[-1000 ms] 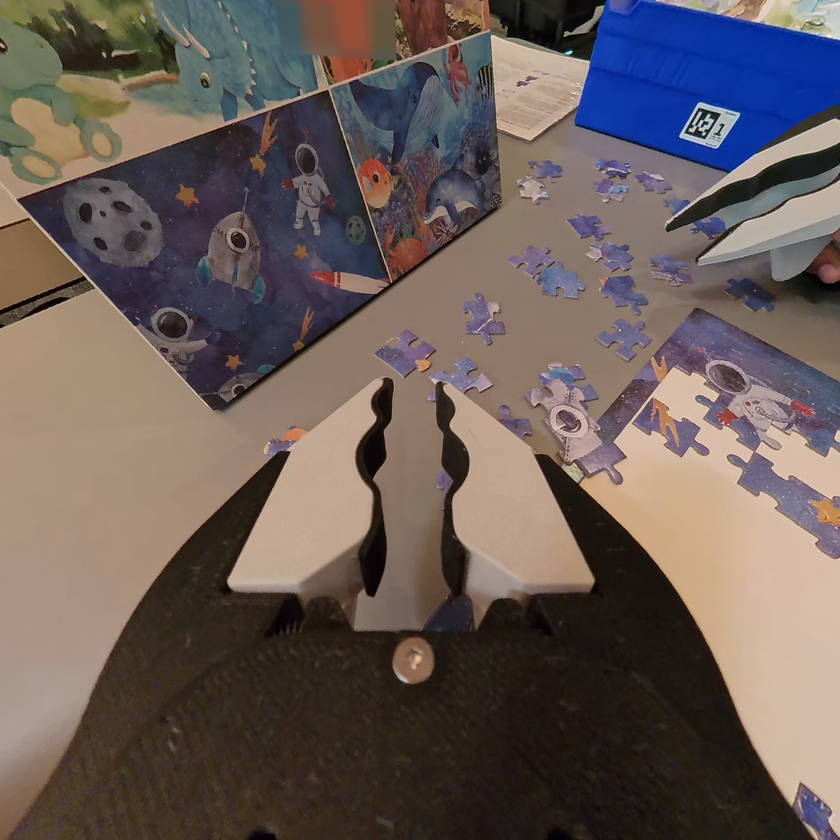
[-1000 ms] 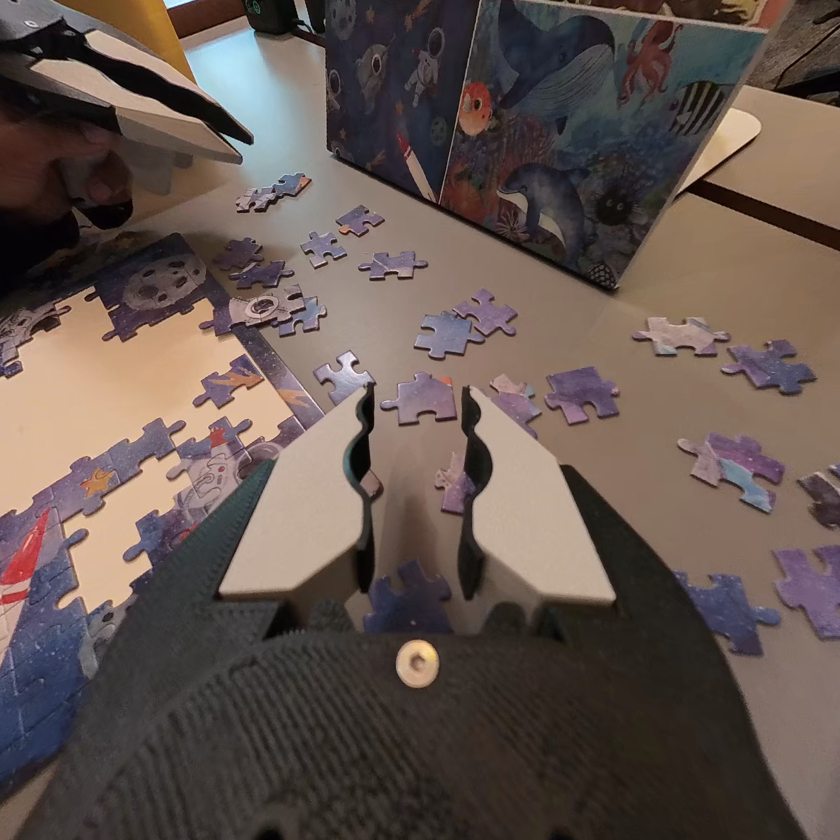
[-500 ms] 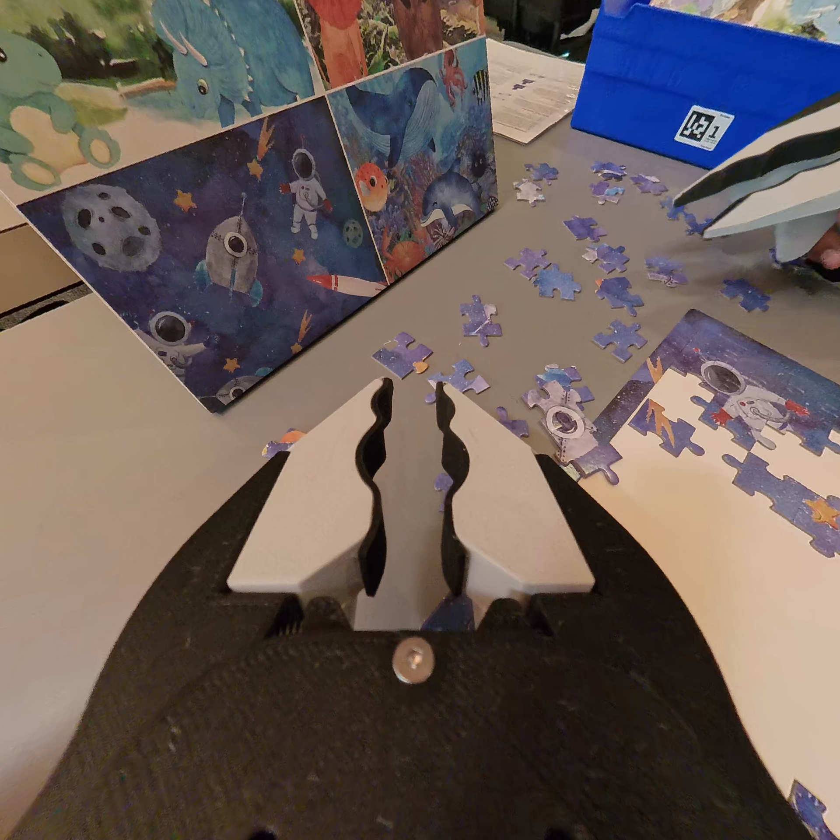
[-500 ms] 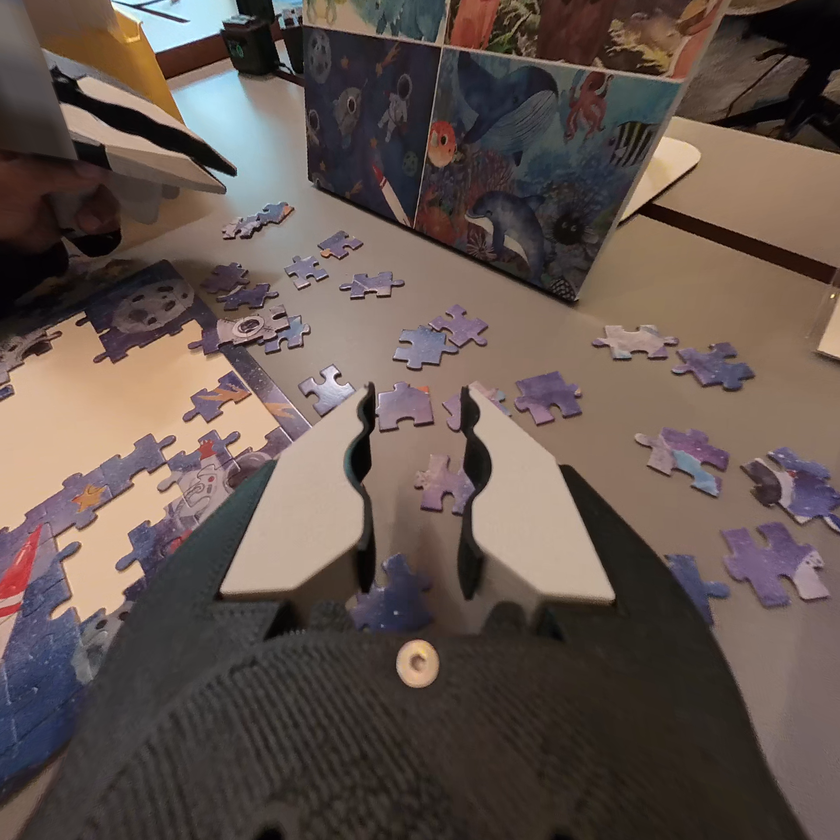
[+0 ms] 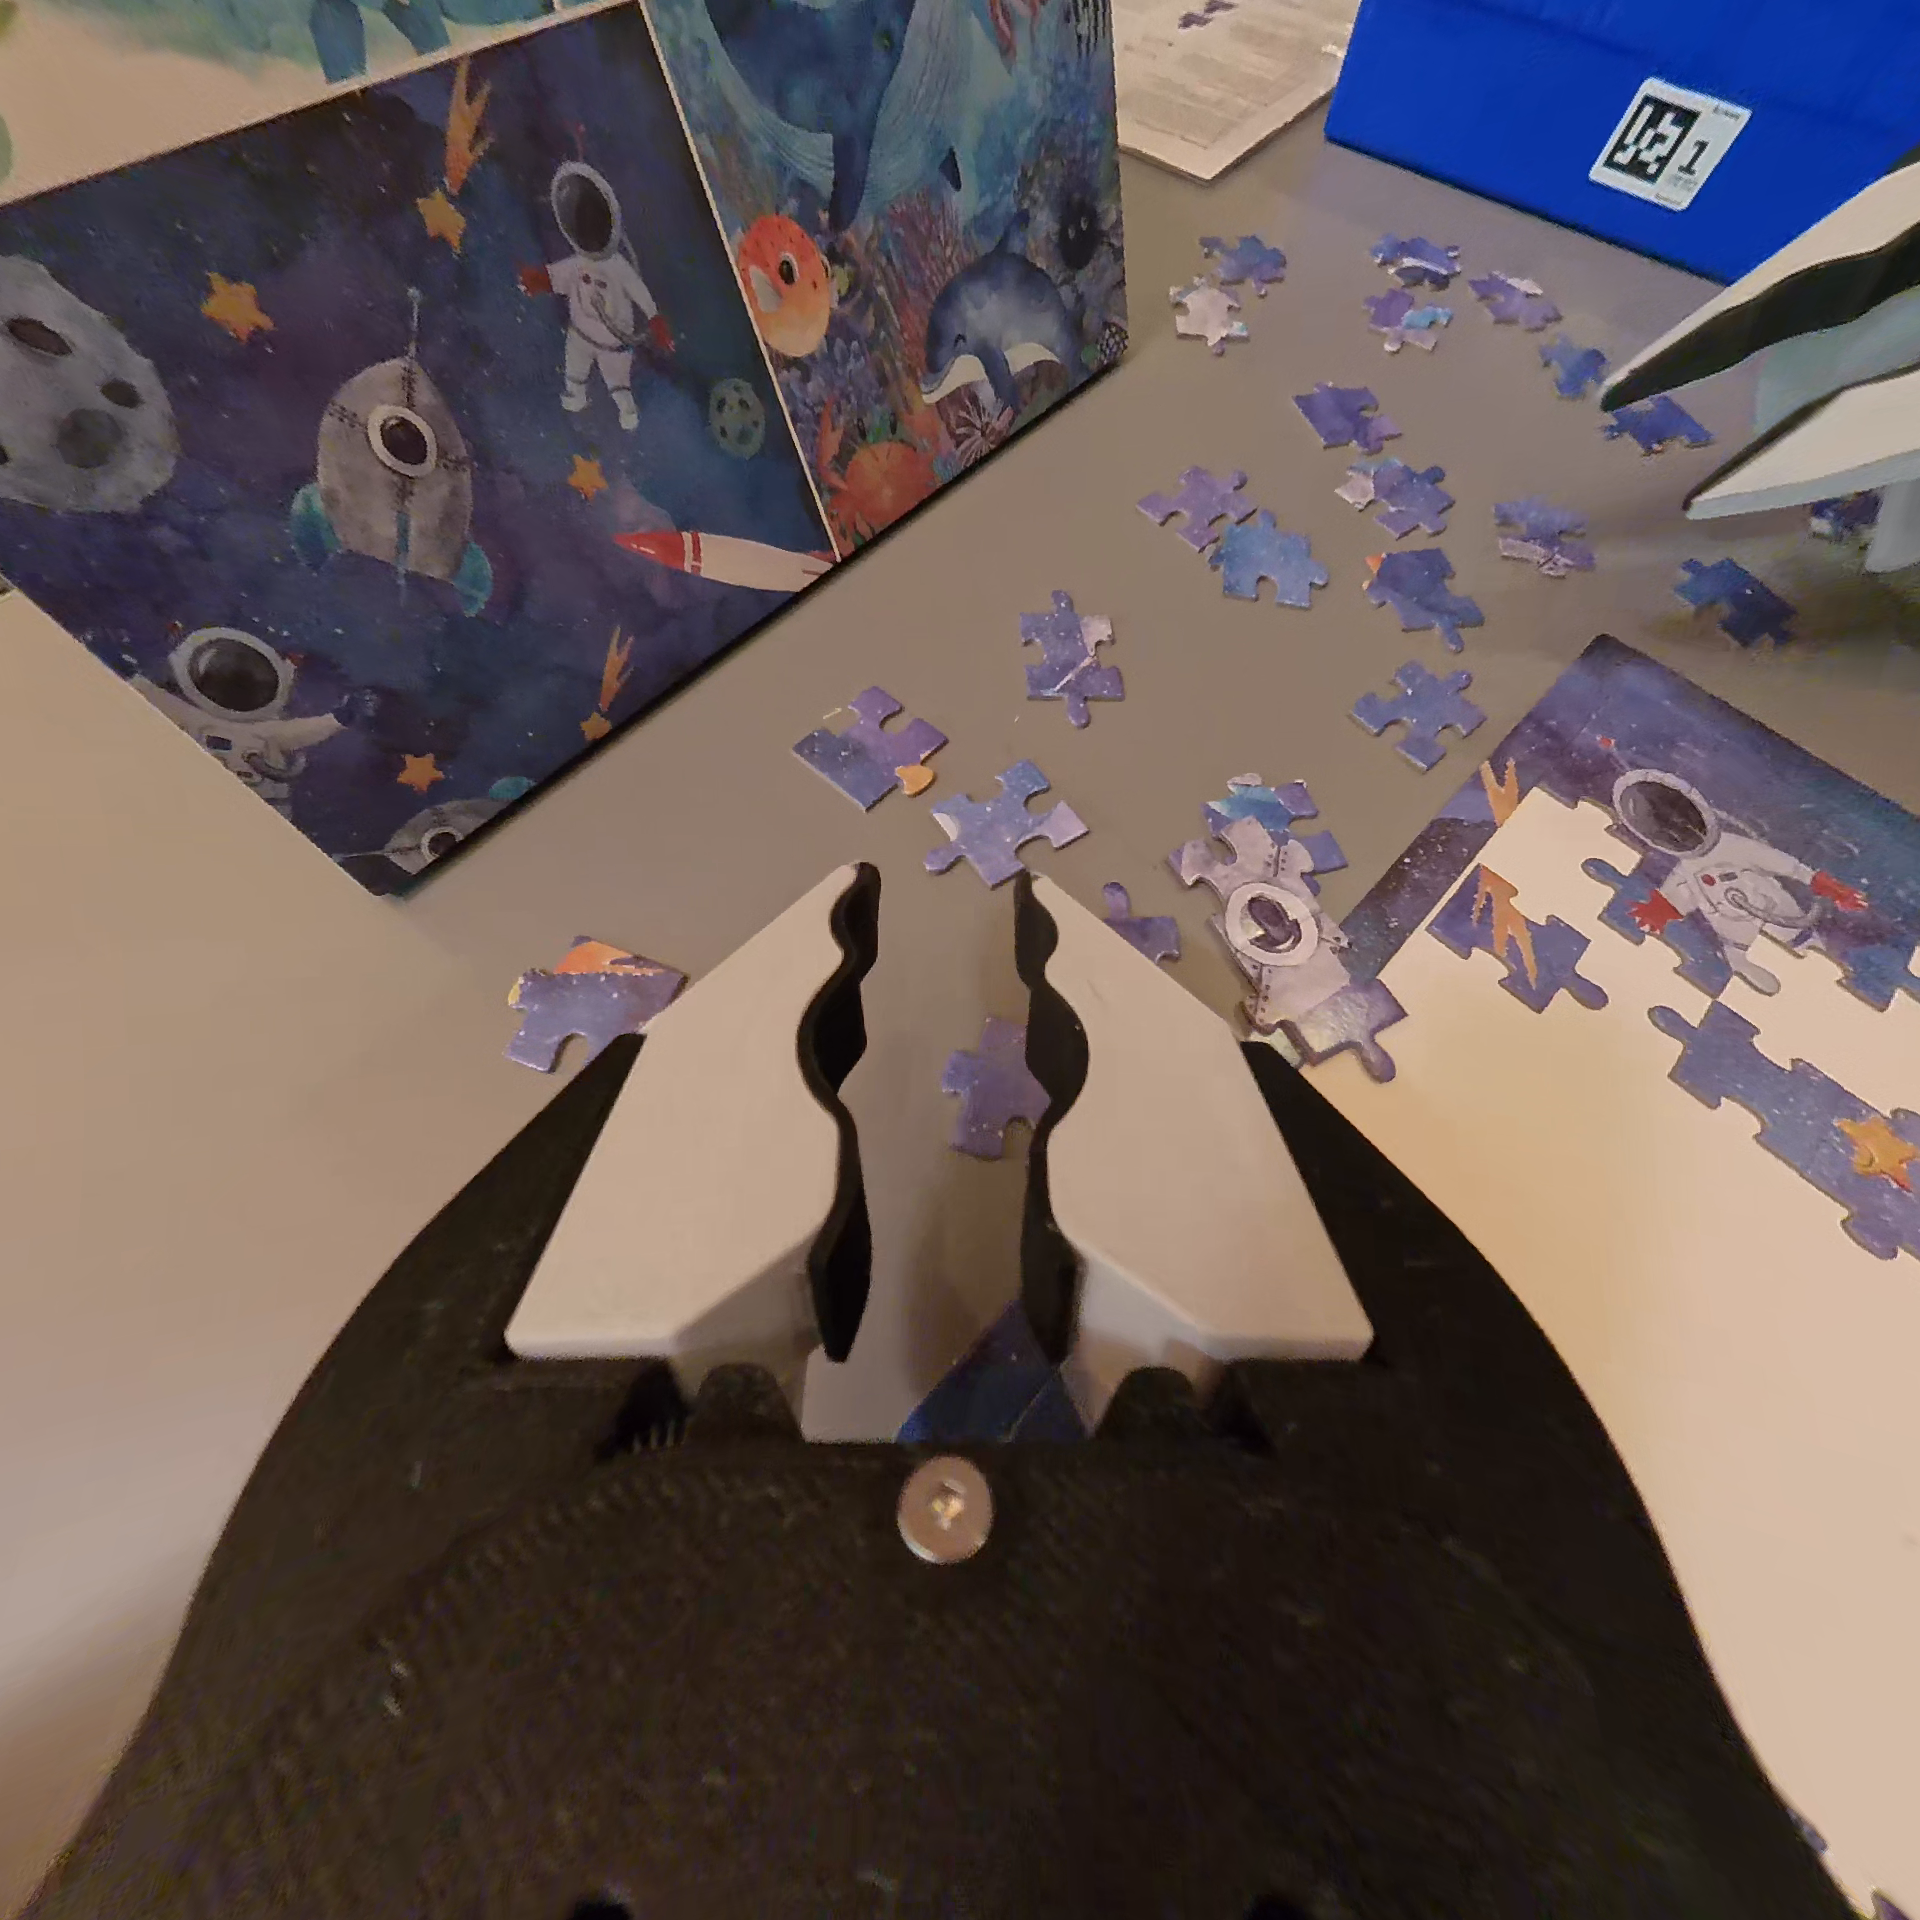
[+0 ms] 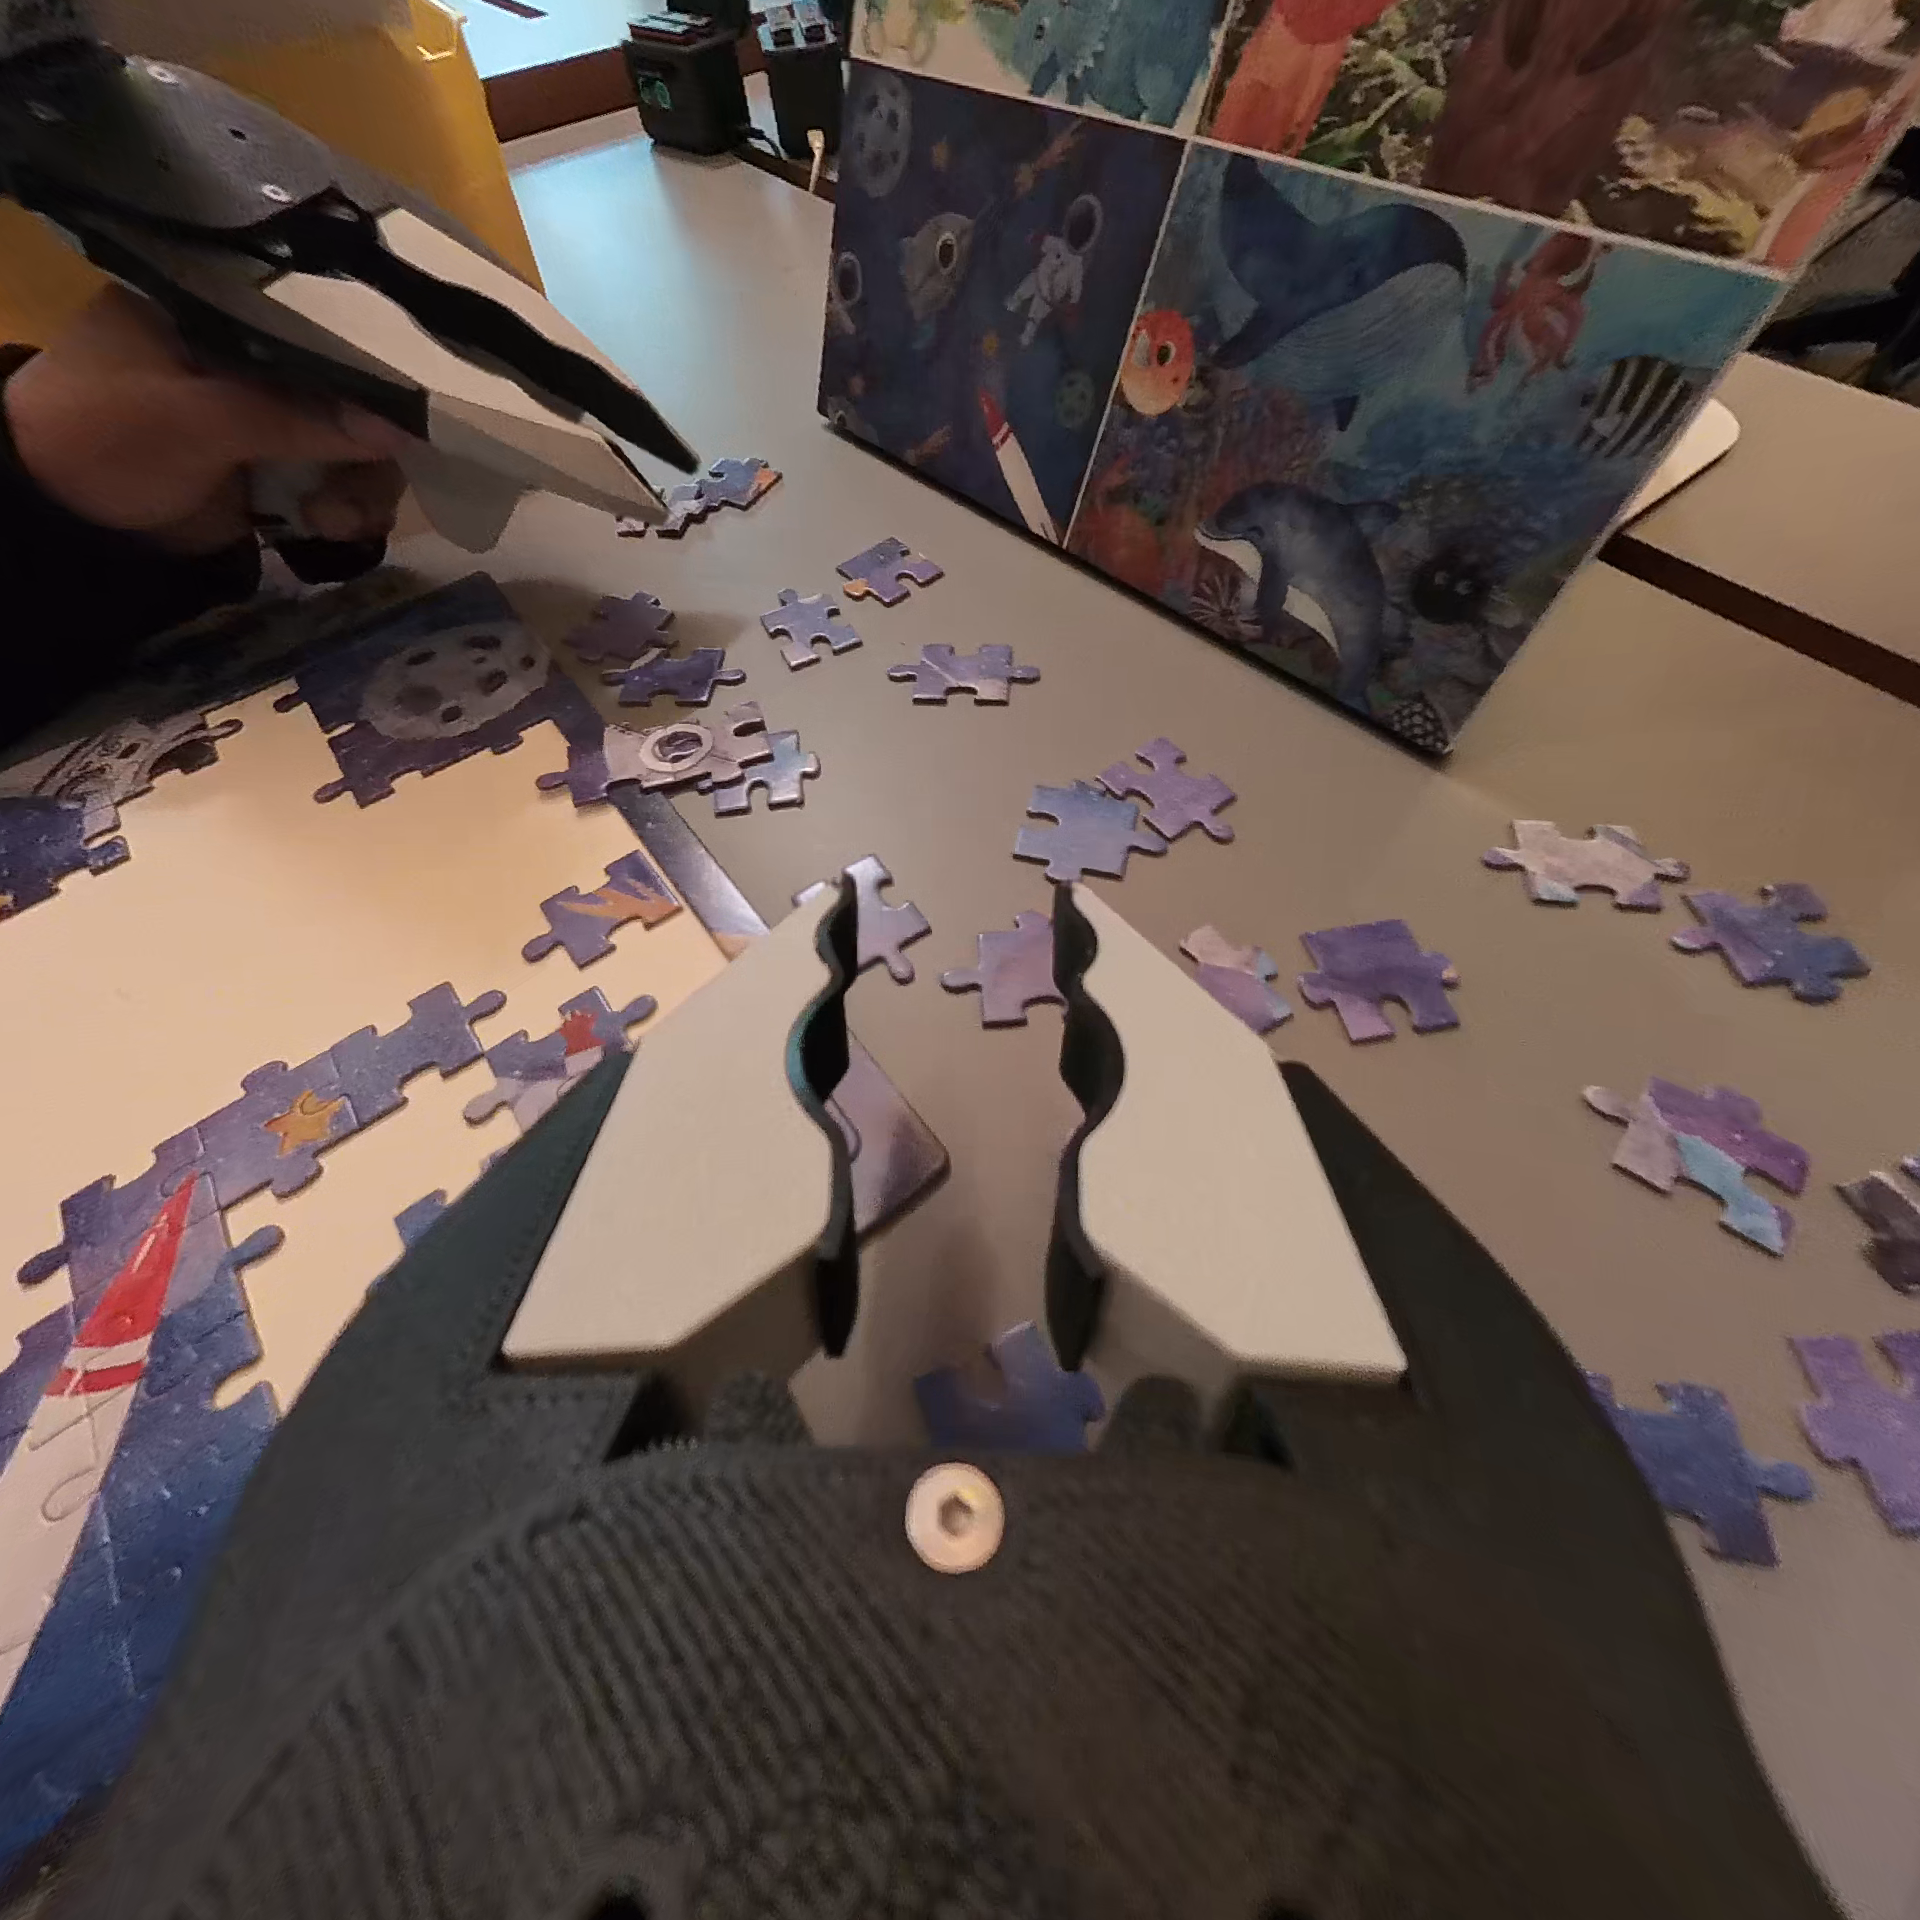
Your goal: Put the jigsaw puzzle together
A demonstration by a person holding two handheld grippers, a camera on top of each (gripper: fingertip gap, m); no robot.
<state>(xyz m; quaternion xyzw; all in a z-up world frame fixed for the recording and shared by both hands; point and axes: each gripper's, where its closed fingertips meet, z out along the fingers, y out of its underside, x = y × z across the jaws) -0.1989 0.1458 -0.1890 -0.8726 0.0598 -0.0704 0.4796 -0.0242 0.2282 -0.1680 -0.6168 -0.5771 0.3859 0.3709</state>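
- Hovering over the grey table (image 5: 727, 852) in the left wrist view, the left gripper (image 5: 940, 888) has its jaws parted and bare, wider apart than a second ago. A blue puzzle piece (image 5: 992, 1086) lies flat below them; another piece (image 5: 1003, 821) sits at 12 o'clock. The puzzle box (image 5: 416, 416) stands at 10 o'clock, its long axis running toward 2 o'clock, closer than before.
- In the right wrist view, the right gripper (image 6: 951, 899) is released, gripping nothing, above loose pieces (image 6: 1003, 971). The puzzle board (image 6: 260, 914) lies at 9 o'clock.
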